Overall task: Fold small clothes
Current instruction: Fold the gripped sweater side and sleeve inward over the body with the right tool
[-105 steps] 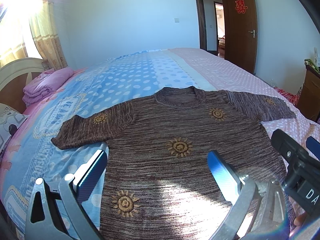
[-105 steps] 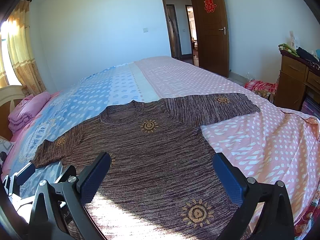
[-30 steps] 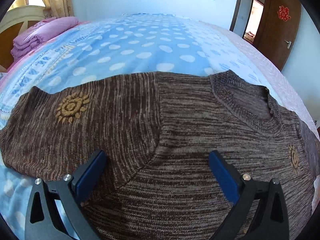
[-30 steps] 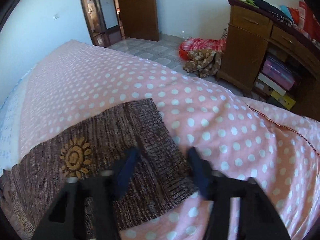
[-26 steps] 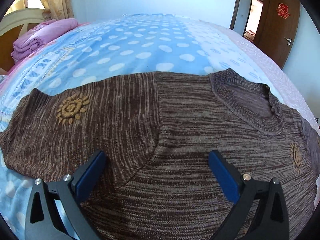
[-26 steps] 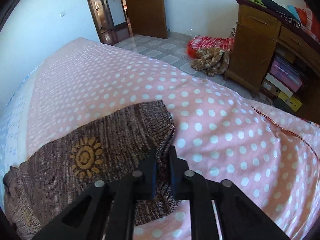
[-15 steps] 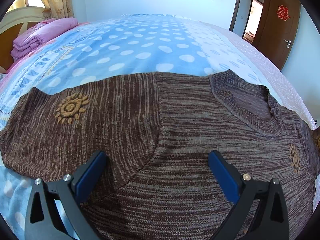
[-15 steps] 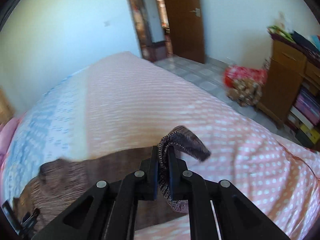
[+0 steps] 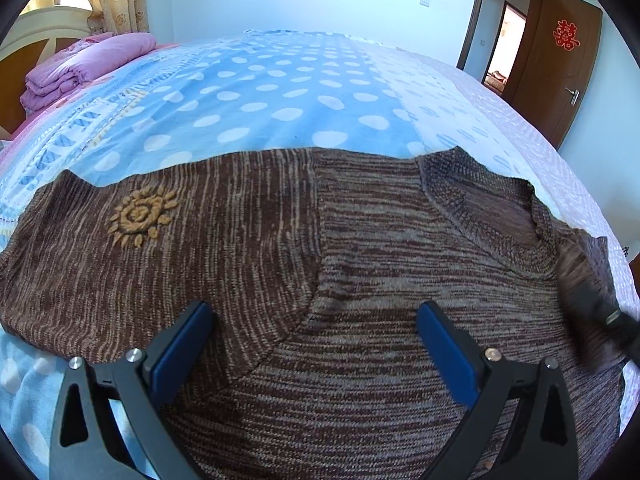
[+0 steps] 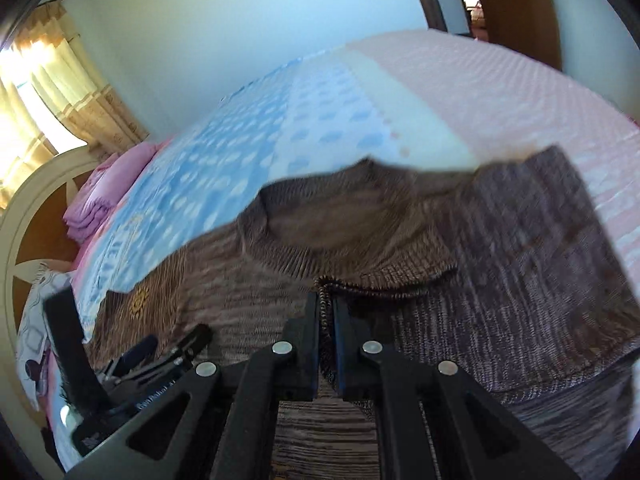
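A brown knitted sweater (image 9: 360, 280) with orange sun motifs lies flat on the bed, its left sleeve (image 9: 120, 240) spread out. My left gripper (image 9: 312, 344) is open, low over the sweater near the left armpit, holding nothing. My right gripper (image 10: 327, 320) is shut on the cuff of the right sleeve (image 10: 532, 264), which is folded over onto the sweater's body below the collar (image 10: 320, 232). The folded sleeve and right gripper also show at the right edge of the left wrist view (image 9: 588, 292). The left gripper shows at the lower left of the right wrist view (image 10: 160, 356).
The bed has a blue dotted cover (image 9: 280, 92) and a pink dotted cover (image 10: 500, 92). Folded purple bedding (image 9: 84, 64) lies by the headboard (image 10: 36, 216). A brown door (image 9: 560, 64) stands open at the right.
My right gripper closed on the right sleeve's cuff, lifted it and carried it leftward over the sweater's body. The left gripper has stayed open in place.
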A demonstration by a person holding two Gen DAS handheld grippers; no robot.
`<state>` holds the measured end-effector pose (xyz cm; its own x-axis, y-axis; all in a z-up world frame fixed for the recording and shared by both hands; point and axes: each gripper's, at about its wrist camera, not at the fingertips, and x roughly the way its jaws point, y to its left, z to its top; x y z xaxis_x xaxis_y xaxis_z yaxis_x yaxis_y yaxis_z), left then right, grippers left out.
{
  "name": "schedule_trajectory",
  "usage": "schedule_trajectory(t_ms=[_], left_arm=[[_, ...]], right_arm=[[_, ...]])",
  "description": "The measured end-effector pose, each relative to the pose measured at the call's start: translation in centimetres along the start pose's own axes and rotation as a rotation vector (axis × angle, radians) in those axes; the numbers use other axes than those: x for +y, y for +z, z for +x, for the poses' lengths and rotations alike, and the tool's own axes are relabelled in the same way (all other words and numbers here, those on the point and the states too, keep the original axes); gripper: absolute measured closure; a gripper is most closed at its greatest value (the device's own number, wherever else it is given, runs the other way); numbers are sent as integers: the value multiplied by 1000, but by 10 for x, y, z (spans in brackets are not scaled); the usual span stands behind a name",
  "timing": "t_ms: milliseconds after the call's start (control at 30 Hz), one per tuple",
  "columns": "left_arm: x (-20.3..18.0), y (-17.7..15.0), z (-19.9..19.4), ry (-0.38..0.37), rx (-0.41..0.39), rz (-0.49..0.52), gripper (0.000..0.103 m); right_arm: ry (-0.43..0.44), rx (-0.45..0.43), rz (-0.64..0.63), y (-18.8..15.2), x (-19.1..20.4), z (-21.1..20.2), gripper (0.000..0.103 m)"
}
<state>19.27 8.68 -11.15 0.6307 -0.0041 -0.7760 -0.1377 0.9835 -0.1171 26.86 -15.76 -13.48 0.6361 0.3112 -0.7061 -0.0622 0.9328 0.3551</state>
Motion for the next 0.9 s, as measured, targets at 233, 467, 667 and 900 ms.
schedule_trajectory(t_ms=[233, 467, 667, 900], left_arm=[[1, 0, 0, -5, -3, -5, 0], [1, 0, 1, -2, -3, -3, 0], [1, 0, 1, -1, -3, -2, 0], [2, 0, 0, -6, -6, -6, 0]], right_arm=[[116, 62, -51, -10, -5, 4, 59], [0, -186, 46, 22, -51, -69, 73], [-148, -15, -7, 18, -47, -24, 93], [47, 47, -69, 25, -11, 36, 93]])
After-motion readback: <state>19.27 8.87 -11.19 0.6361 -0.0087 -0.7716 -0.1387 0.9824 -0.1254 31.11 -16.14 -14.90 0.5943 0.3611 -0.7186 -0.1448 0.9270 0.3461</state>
